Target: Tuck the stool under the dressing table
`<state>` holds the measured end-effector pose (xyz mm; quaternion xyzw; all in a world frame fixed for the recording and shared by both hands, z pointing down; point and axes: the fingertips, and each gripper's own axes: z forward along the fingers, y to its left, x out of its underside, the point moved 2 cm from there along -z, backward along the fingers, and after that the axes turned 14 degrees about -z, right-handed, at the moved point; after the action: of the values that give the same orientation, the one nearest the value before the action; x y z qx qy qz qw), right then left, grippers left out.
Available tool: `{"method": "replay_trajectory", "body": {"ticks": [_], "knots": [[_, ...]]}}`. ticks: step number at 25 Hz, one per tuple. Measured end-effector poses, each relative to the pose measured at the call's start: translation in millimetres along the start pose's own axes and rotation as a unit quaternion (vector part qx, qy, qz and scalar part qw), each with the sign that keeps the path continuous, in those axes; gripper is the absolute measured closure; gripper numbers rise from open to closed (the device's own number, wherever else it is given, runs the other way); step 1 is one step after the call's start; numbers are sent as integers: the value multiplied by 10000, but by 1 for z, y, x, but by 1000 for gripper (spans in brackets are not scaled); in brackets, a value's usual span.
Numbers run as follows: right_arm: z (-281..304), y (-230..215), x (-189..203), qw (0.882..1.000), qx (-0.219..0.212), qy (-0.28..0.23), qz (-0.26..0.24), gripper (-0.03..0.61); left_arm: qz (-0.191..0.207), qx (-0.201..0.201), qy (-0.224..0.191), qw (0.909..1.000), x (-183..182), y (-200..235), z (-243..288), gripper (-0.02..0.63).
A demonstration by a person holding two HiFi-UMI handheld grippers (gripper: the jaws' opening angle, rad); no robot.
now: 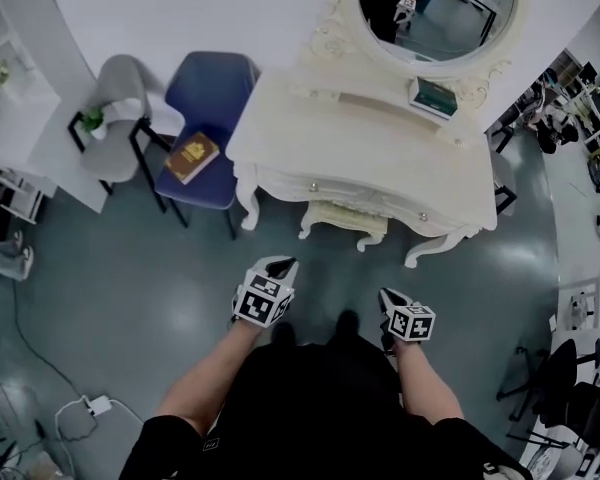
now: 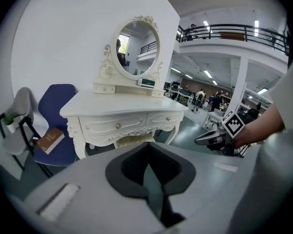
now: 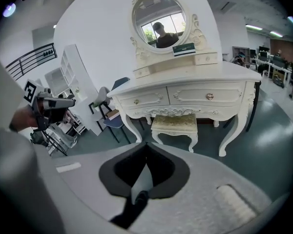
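stool is seen under the dressing table
left gripper and right gripper are pressed together, empty, apart from it.

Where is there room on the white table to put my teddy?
The dressing table top is bare all along, from its front edge back to the base of the mirror. The ledge under the mirror holds a green box toward its right end. The blue chair seat has a brown book on it.
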<state>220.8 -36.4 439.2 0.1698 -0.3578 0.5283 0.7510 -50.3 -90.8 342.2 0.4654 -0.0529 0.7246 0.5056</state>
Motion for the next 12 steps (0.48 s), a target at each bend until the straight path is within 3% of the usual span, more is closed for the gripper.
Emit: {"method": "replay_trajectory", "body": {"ticks": [4,7,12], "knots": [[-2,-12,-11,9999,-101,-129,41,575,-132,-239,30,9996,-3,6,6,597],[-11,-23,-28,9992,-205,-271,-197,575,-273,-357,16,9990,-13,0,17,597],[-50,-45,-91,9919,-430,-1015,-636,575,-396,-308,-333,9982,-65,-37,34,597]]}}
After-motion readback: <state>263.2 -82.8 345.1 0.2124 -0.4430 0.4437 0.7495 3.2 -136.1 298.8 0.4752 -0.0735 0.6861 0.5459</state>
